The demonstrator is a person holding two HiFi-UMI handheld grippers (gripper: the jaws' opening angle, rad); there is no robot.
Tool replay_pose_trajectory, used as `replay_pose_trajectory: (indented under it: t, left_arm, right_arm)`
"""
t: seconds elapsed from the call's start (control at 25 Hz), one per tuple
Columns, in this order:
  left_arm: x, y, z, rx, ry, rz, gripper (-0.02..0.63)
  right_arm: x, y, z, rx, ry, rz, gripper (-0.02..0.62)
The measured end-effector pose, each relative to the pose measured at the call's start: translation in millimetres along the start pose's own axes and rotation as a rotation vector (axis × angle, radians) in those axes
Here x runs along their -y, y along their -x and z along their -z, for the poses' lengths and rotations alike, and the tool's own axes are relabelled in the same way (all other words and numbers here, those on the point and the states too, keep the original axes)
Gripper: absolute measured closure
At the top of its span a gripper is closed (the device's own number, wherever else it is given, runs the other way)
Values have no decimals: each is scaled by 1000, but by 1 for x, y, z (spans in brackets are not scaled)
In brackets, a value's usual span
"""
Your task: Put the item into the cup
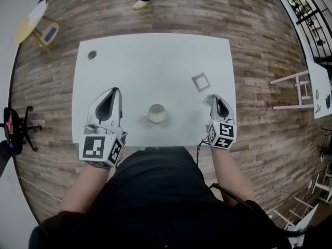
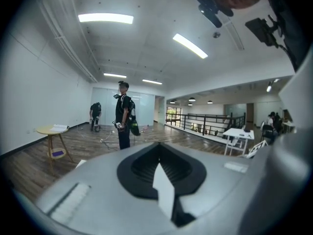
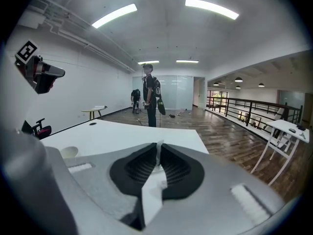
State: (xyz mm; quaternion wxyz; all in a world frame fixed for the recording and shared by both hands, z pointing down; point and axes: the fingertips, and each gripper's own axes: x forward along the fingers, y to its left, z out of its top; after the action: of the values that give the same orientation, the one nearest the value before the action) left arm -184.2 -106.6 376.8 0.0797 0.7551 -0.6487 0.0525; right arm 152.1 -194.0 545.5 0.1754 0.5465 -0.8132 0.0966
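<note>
Two hand-held grippers sit over the near edge of the white table [image 1: 150, 56]. Left hand-held gripper [image 1: 117, 92]: jaws together, nothing between them, parked to the left of the cup [image 1: 157, 113]. Right hand-held gripper [image 3: 159, 146]: jaws nearly together, pinching a thin pale item [image 3: 158, 151] at the tips. The item is too small to identify further. It is held off the table, to the right of the cup and near a small square frame [image 1: 201, 82] that lies flat farther back. Cup: upright, mouth unobstructed, near the front middle of the table, apart from both grippers, apparently empty.

Assessment: the carry to the cup is the step in hand. Recommended practice:
- Hold the pinch firm, since so thin a piece could slip or rotate.
- Travel leftward with the tips high enough to pass the rim.
- Stop directly above the mouth, then lower the tips slightly inside before opening, because a light piece may flutter past the rim if dropped from height.
- The left hand-held gripper could steady the cup if it is nudged. Otherwise it belongs out of the path.
</note>
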Motion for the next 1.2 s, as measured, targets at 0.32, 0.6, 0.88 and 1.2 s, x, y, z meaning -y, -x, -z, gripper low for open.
replay_pose_trajectory:
  t: [0.32,0.6,0.88,1.2]
  left_arm:
    - [0,-4,-32,104,-30,4,600]
    - [8,-7,-60,195,-99,39,600]
    - [-4,-1,-54,176,-35,-4,600]
    - [-11,18,-44,144,-29,-49,600]
  right_arm:
    - [10,9,-43,86,14,24,565]
    - [15,19,-70,130,39,34,566]
    - [2,22,-64,112,43,-9,566]
    - [-27,13,-52,80,63,-100,566]
